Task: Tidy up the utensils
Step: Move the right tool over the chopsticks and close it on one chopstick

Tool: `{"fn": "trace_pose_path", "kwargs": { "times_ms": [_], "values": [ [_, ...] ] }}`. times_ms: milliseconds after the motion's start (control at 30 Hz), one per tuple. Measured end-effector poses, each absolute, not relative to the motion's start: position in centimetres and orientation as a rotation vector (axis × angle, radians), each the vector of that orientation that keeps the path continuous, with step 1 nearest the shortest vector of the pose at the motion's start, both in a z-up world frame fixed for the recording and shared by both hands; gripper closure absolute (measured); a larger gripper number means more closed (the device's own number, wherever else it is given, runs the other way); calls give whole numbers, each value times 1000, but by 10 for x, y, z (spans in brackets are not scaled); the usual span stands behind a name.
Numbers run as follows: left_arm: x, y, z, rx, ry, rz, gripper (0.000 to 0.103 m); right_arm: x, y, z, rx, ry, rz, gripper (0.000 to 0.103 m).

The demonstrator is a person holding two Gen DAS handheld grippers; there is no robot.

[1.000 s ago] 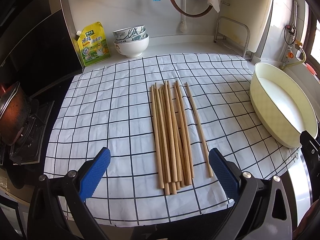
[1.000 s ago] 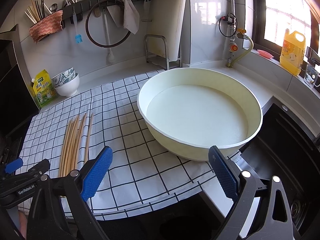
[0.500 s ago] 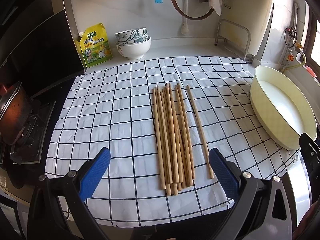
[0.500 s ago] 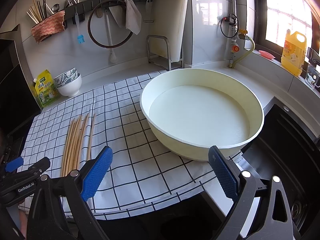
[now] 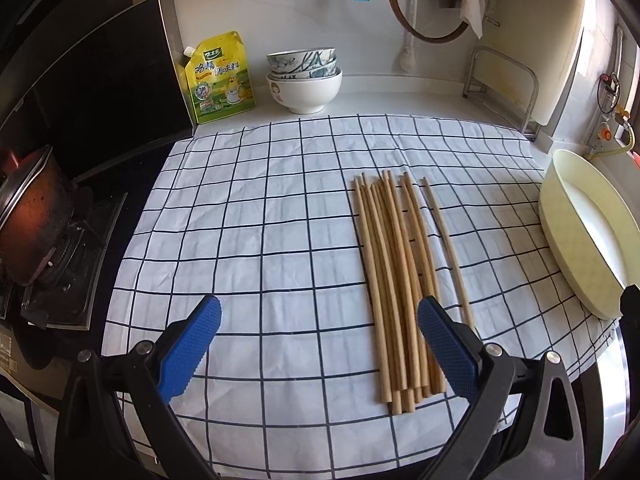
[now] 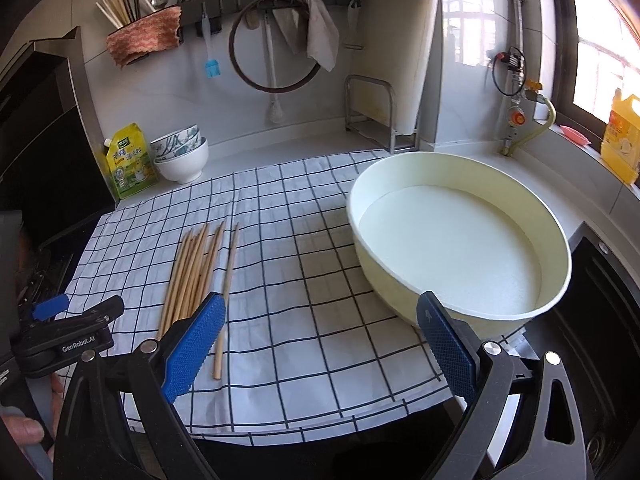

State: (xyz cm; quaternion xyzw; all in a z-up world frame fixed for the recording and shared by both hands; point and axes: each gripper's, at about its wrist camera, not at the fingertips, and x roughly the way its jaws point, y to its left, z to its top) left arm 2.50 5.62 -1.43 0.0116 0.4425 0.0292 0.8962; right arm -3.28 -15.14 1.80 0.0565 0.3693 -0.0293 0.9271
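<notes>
- The left gripper (image 5: 318, 344) hangs low over the near edge of the checked cloth (image 5: 256, 240). Its blue fingers (image 5: 188, 350) are spread wide and hold nothing.
- The bundle of wooden chopsticks (image 5: 394, 280) lies flat on the cloth, with its near ends just inside the right-hand finger. One lone chopstick (image 5: 448, 248) lies a little apart on the right, and that finger hides its near end.
- The right gripper (image 6: 318, 344) is also low at the near edge of the cloth, more to the right. Its fingers (image 6: 192, 350) are wide open too, with nothing between them.
- The right view shows the whole cream basin (image 6: 460, 240) on the right end of the cloth. It looks bare inside. The left view shows only a slice of it.
- Only the right view shows a wall holder (image 6: 140, 40) up high with chopsticks and spoons standing in it, a yellow jug (image 6: 622, 138) on the window sill, and the left gripper held by a hand (image 6: 24, 428) at the far left.
- Only the left view shows a dark pot (image 5: 28, 216) on the stove at the left.
- Far back by the wall sit stacked bowls (image 5: 304, 80) and a yellow pouch (image 5: 218, 78) beside them.
</notes>
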Motion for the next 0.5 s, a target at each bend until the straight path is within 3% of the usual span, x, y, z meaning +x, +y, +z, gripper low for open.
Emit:
{"fn": "trace_pose_path", "kwargs": {
  "times_ms": [500],
  "values": [
    [73, 71, -56, 51, 1038, 19, 6, 52, -107, -40, 38, 961, 44, 11]
  ]
}}
